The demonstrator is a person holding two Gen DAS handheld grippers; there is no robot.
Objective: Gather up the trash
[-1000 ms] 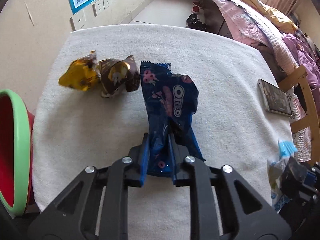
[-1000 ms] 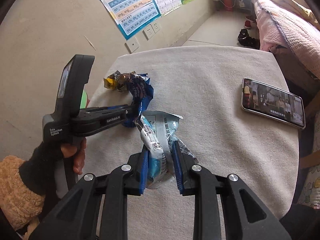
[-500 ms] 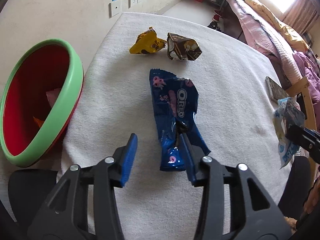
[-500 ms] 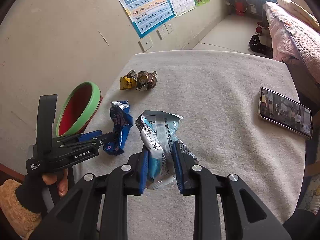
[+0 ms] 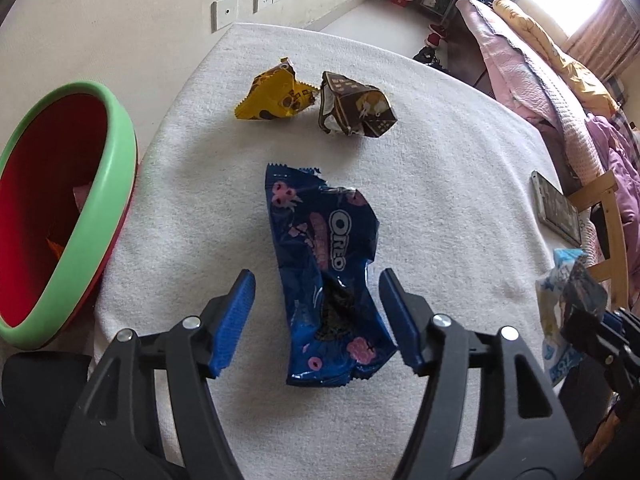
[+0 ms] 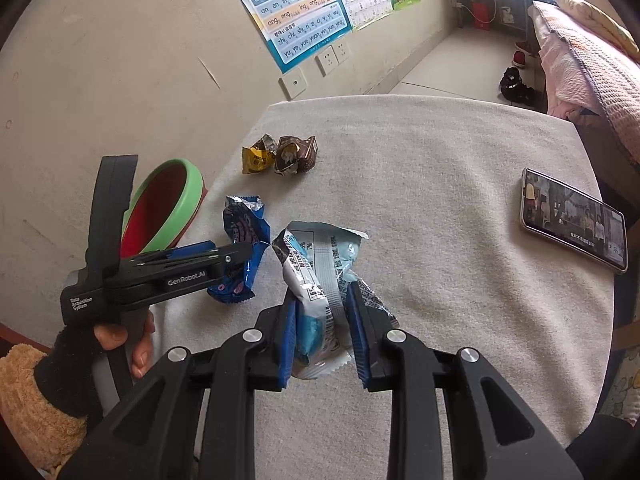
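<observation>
— Wrappers are still lying on the table [image 5: 440, 200]; the left gripper [image 5: 316, 316] is standing with jaws apart, having just been opening, the blue Oreo wrapper [image 5: 324, 264] lying loose between them.

— And the right gripper [image 6: 322, 328]?

— It is pinching the pale blue wrapper [image 6: 320, 264] tightly; the step looks like dropping off, yet the green-rimmed bin [image 5: 72, 216] is sitting off to the left; next, I judge, regripping and carrying over its rim.

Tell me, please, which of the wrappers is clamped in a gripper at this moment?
The pale blue-and-white wrapper, pinched by the right gripper. The dark blue Oreo wrapper, yellow wrapper and brown wrapper lie loose on the table.
</observation>
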